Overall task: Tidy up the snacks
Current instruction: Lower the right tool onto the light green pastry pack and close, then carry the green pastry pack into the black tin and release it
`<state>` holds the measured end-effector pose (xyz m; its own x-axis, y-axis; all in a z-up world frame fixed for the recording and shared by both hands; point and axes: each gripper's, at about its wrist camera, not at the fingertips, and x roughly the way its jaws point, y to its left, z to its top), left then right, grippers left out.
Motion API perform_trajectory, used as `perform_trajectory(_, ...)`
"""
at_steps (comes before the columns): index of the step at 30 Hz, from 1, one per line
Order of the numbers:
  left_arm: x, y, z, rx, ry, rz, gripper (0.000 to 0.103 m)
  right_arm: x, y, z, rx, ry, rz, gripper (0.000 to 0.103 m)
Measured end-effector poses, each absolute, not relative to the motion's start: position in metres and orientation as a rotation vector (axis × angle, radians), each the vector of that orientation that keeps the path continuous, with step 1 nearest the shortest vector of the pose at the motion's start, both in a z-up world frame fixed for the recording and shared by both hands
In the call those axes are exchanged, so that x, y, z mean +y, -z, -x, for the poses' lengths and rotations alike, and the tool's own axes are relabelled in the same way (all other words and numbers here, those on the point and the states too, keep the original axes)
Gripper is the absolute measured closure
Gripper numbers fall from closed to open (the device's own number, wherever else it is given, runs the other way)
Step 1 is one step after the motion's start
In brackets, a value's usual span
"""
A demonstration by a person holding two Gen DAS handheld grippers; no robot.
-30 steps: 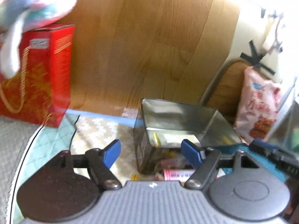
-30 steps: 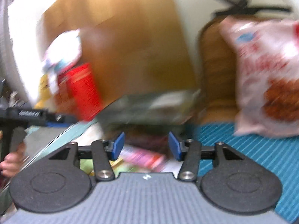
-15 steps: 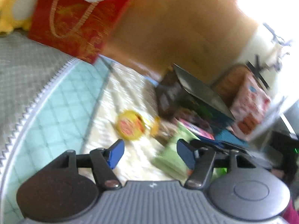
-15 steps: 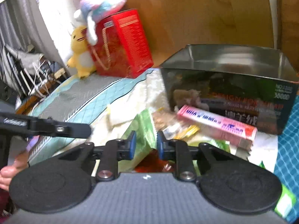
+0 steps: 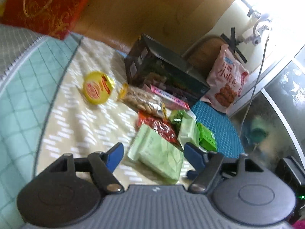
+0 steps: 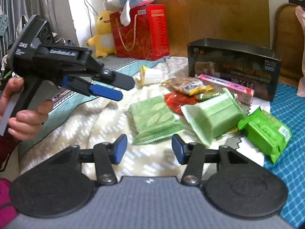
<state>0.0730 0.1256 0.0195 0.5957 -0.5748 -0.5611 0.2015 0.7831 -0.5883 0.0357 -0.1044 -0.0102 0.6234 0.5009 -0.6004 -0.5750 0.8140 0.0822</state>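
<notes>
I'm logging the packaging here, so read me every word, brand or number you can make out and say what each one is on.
"DAS": side of the left gripper, body seen from the right wrist.
"36000": right end of the dark box.
Chinese characters on the pink bag: too blurred to quote.
Print on the pink bar, red gift bag and bright green packet: too small or blurred.
</notes>
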Motion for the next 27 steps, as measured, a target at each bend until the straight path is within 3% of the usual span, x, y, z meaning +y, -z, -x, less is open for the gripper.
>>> perform_trajectory(6, 0.118, -0.025, -0.082, 0.824, 0.471, 0.444, 0.033, -0.092, 0.024, -0.044, 0.694, -0.620, 0.097, 0.050)
perform_trajectory(7, 0.114, -0.022, -0.085, 0.836, 0.470, 0.427, 0.035, -0.089, 0.025, -0.045, 0.686, -0.619, 0.095, 0.062)
perform_trajectory(8, 0.111, -0.018, -0.088, 0.854, 0.474, 0.414, 0.045, -0.086, 0.026, -0.046, 0.681, -0.619, 0.093, 0.072)
perform_trajectory(9, 0.108, -0.013, -0.091, 0.879, 0.484, 0.410, 0.061, -0.084, 0.026, -0.047, 0.682, -0.620, 0.094, 0.075)
perform_trajectory(10, 0.105, -0.007, -0.094, 0.912, 0.499, 0.412, 0.069, -0.083, 0.024, -0.048, 0.682, -0.621, 0.089, 0.079)
perform_trajectory(18, 0.107, -0.051, -0.098, 0.795, 0.521, 0.402, 0.071, -0.096, -0.028, -0.081, 0.478, -0.588, 0.067, 0.082)
perform_trajectory(27, 0.060, -0.108, -0.192, 0.646, 0.541, 0.334, 0.070, -0.135, -0.059, -0.180, 0.395, -0.424, 0.066, 0.079)
